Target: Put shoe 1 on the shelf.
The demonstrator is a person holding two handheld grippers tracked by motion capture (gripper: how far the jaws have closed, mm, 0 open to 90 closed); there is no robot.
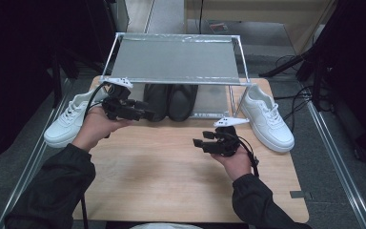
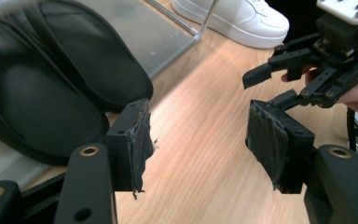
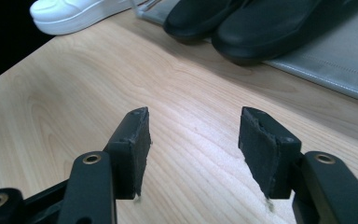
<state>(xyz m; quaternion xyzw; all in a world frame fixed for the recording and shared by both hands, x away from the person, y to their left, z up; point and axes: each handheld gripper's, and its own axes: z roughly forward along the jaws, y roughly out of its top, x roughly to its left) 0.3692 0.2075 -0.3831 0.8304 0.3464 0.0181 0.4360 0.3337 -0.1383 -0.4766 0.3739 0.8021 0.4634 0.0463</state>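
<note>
While both grippers' fingers gape wide w/ nothing between, black shoes (image 1: 170,101) sit just beyond left gripper (image 1: 148,114), right gripper (image 1: 196,142) farther.

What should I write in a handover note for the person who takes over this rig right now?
Left gripper: open, nothing between its jaws, close to the black shoes.
Right gripper: open, holding nothing, over the bare table.
Black shoes: side by side on the lower shelf of the rack.
White shoes: the left white shoe and the right white shoe lie on the table, one at each side of the rack.
Done: black pair shelved.
Left, probably: the white pair; the top shelf is free.
</note>
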